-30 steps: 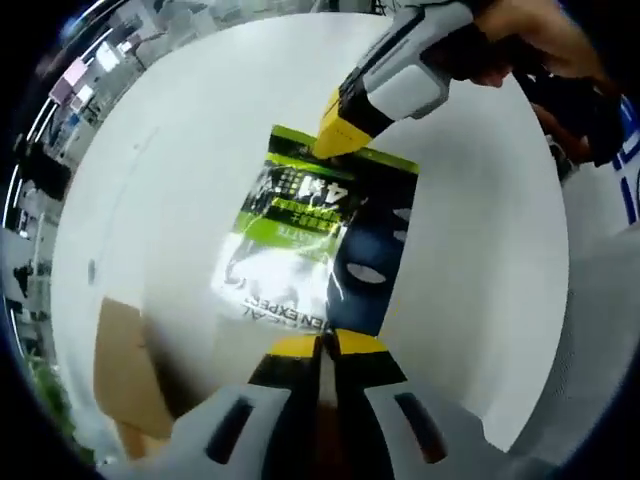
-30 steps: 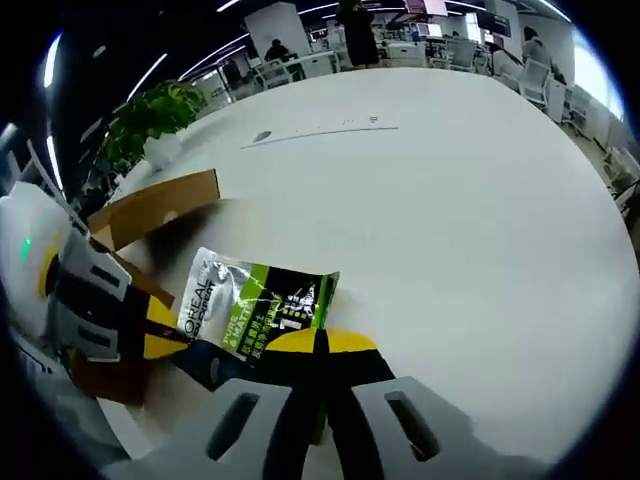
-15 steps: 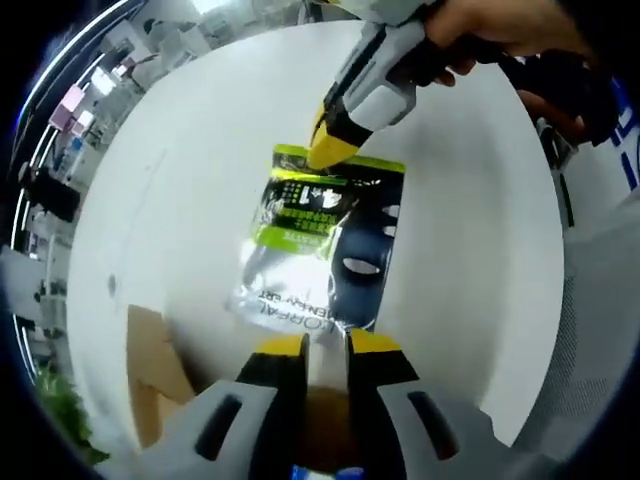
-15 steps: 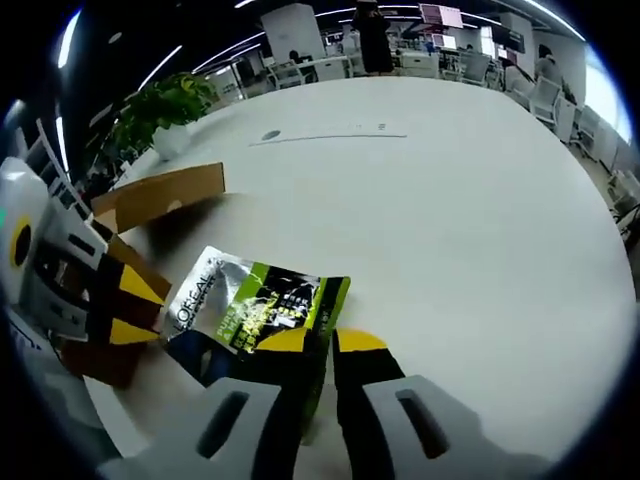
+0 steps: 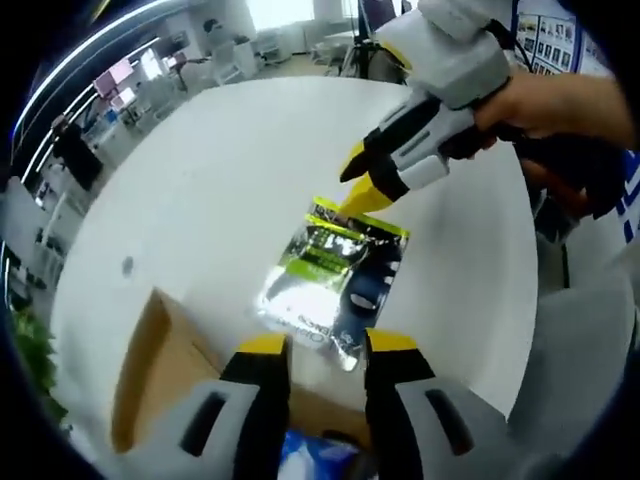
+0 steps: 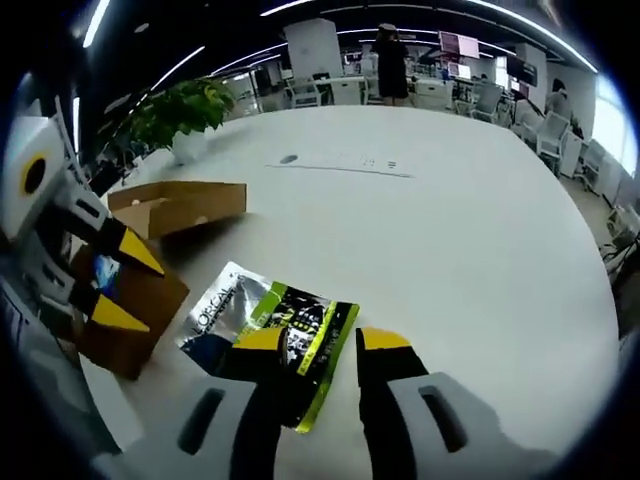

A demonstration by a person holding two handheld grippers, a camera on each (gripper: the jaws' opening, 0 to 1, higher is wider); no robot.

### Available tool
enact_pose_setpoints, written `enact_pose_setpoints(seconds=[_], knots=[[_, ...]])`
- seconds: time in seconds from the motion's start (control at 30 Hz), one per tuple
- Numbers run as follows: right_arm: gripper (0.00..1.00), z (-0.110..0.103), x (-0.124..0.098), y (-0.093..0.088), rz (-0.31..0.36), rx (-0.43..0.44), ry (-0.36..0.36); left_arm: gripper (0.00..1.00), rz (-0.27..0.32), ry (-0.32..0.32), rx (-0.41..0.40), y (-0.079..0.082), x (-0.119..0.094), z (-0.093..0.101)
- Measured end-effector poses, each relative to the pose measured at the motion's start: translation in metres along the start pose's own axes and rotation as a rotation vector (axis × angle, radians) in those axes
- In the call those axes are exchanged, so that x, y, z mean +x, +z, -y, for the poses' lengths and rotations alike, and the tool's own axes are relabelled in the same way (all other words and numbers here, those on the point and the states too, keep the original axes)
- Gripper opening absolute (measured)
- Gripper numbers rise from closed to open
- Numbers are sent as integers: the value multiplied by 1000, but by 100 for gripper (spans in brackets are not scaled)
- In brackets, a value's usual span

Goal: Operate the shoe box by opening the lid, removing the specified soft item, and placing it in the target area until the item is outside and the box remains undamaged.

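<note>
A green-and-silver sachet (image 5: 335, 280) lies flat on the white desk (image 5: 220, 170), outside the cardboard shoe box (image 6: 150, 250), with a claw at each short end. The left claw (image 5: 328, 347) stands with jaws apart, the pack's silver end just ahead of its tips; the right claw (image 6: 323, 342), held in a person's hand (image 5: 545, 105), is likewise open, its tips over the green end. The pack's long axis runs straight from one claw to the other, so neither is clearly nearer. The open box sits just beside the left claw, to its left and beneath it, something blue showing inside. Beyond and to the right of the right claw the desk runs broad and bare, offering the better room for withdrawal, by this view.
</note>
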State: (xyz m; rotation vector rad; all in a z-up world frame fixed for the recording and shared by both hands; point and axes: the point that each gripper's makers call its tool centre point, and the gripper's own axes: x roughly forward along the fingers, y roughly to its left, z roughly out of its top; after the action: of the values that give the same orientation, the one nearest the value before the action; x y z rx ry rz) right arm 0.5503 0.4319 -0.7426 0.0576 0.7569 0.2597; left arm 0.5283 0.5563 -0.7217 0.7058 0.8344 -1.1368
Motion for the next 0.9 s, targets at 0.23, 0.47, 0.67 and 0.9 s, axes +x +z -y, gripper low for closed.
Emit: enact_pose_setpoints(seconds=[0.23, 0.47, 0.67, 0.9], knots=[[32, -16, -15, 12, 18, -30, 23, 34, 79, -26, -144, -2, -20, 0], [37, -33, -28, 22, 28, -70, 44, 39, 122, -16, -213, -14, -39, -5], [39, -51, -36, 28, 32, -83, 72, 41, 147, -7, -260, -32, -55, -10], [41, -78, -38, 33, 38, -105, 117, 43, 162, 27, -307, -59, -71, -17]])
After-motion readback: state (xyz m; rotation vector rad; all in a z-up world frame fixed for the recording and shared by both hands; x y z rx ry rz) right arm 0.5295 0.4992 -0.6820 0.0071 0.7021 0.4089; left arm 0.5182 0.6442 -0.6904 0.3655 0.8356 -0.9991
